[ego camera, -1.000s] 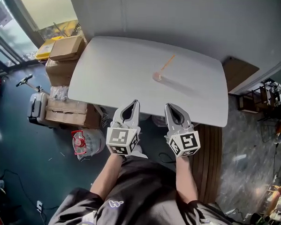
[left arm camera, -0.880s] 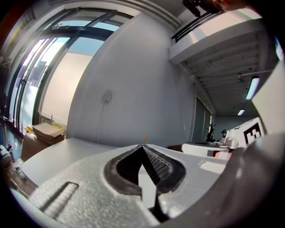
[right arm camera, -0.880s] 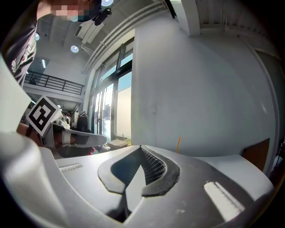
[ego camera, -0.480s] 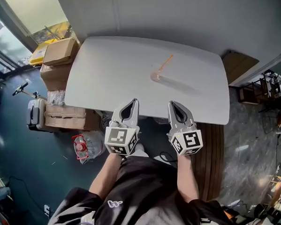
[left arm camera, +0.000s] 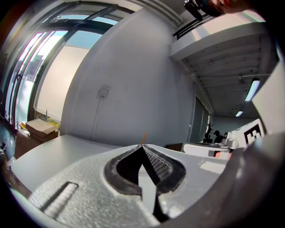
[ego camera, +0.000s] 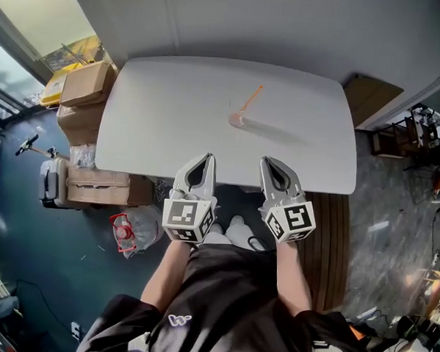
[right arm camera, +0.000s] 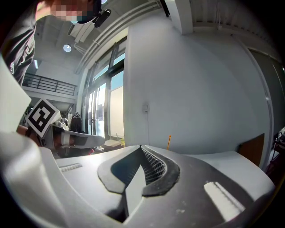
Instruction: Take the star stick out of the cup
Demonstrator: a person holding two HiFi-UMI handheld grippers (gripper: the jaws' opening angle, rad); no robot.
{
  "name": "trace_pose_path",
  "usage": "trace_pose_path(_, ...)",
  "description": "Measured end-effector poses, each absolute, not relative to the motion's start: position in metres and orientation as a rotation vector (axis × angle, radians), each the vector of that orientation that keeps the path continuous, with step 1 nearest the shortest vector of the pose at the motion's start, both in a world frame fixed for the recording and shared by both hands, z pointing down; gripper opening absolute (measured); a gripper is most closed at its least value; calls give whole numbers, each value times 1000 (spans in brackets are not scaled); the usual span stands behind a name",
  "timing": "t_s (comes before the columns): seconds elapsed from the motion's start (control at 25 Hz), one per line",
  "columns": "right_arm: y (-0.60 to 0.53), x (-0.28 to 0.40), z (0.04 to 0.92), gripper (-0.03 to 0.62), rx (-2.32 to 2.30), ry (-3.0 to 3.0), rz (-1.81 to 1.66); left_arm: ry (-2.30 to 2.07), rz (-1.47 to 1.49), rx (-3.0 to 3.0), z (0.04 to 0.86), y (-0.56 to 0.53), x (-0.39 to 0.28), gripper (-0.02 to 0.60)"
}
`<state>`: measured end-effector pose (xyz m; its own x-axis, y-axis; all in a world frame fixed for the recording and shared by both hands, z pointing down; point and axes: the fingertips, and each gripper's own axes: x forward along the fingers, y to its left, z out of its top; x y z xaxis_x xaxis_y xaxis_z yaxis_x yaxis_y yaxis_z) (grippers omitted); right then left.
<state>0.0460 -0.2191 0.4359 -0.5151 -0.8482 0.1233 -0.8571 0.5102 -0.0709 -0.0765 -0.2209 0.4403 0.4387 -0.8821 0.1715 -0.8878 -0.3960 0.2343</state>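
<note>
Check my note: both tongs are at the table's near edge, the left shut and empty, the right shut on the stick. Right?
Wrong on the right tongs: shut but empty, as the right gripper view shows. The stick leans in the cup on the table. The left tongs are shut and empty, as noted.

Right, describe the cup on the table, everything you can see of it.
The cup is small and looks clear with a pinkish tint; finer detail is too small to tell. It appears to stand upright on the white table, a little right of the middle. A thin orange stick rests in it, leaning toward the wall. Nothing else touches it.
</note>
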Motion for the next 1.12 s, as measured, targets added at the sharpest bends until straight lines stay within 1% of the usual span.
trace_pose_path(0.48, -261, 52, 430, 9, 1449, -2731, 174, -1572, 26, 2338, 447, -250, -73, 5)
trace_pose_path(0.52, -264, 51, 433, 68, 1436, -2736, 185, -1575, 29, 2331, 448, -252, -74, 5)
trace_pose_path(0.56, -268, 50, 437, 106, 1424, -2737, 193, -1577, 33, 2324, 451, -253, -74, 5)
trace_pose_path(0.64, -276, 48, 444, 95, 1404, -2734, 200, -1581, 42, 2308, 456, -256, -74, 5)
trace_pose_path(1.12, -344, 46, 472, 95, 1325, -2719, 204, -1627, 82, 2248, 467, -268, -80, 5)
